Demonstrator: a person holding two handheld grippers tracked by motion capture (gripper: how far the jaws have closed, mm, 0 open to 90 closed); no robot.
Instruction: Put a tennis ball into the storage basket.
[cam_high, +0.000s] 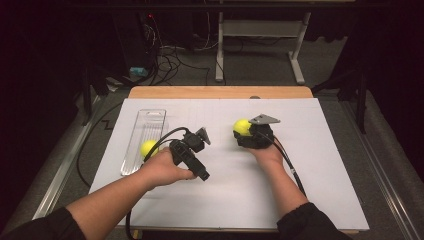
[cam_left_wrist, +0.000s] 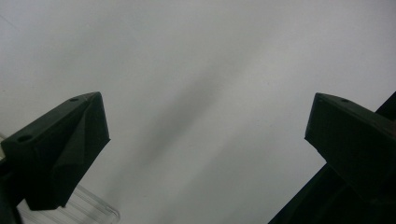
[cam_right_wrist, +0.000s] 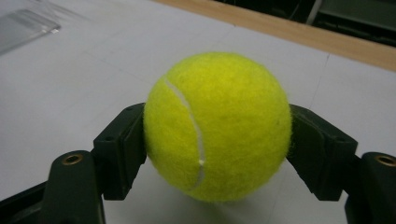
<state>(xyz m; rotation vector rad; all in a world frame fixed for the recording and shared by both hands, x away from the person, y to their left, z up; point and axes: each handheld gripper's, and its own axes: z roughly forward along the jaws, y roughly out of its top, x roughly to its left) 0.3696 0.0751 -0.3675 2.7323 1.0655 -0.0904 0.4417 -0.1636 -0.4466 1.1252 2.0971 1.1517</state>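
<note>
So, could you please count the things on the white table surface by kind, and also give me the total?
Yellow tennis balls: 2, one clamped in the right gripper, one in the tray beside the left hand
Clear plastic tray: 1
Handheld grippers: 2, the left gripper open over bare white surface
Total: 5
</note>
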